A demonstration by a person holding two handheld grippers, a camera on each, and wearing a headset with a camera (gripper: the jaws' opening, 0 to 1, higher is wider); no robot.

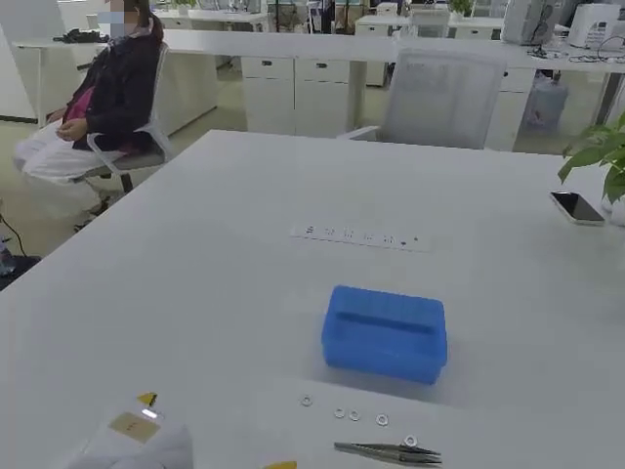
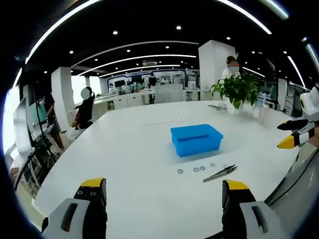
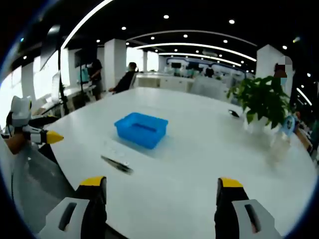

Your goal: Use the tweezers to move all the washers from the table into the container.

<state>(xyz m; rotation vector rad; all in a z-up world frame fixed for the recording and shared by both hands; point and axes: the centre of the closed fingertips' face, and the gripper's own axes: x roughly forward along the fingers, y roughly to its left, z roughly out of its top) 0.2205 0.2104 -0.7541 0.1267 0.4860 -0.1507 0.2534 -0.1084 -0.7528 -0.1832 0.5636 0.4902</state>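
Big white tabletop, mostly bare. On it the blue container, open top, well in from the near edge. Both grasping tools are held back on the person's side of the container. The left tongs are spread wide and empty. The right tongs are also spread wide and empty, well apart from the container. Next the tweezers, lying flat on the tabletop on the near side of the container, with neither pair of tongs on them. Smallest are the washers, loose in a rough row between the container and the tweezers. Five are countable in the head view. One is touching or just beside the tweezers, can't tell which.

Progress, my read: not started. Tweezers not yet picked up, every visible washer on the tabletop, none gripped. Left to do: take the tweezers, then carry each washer over.

Hard to see: the container's floor is partly hidden behind its near wall, so washers inside can't be ruled out. In both gripper views the washers are tiny blurs.
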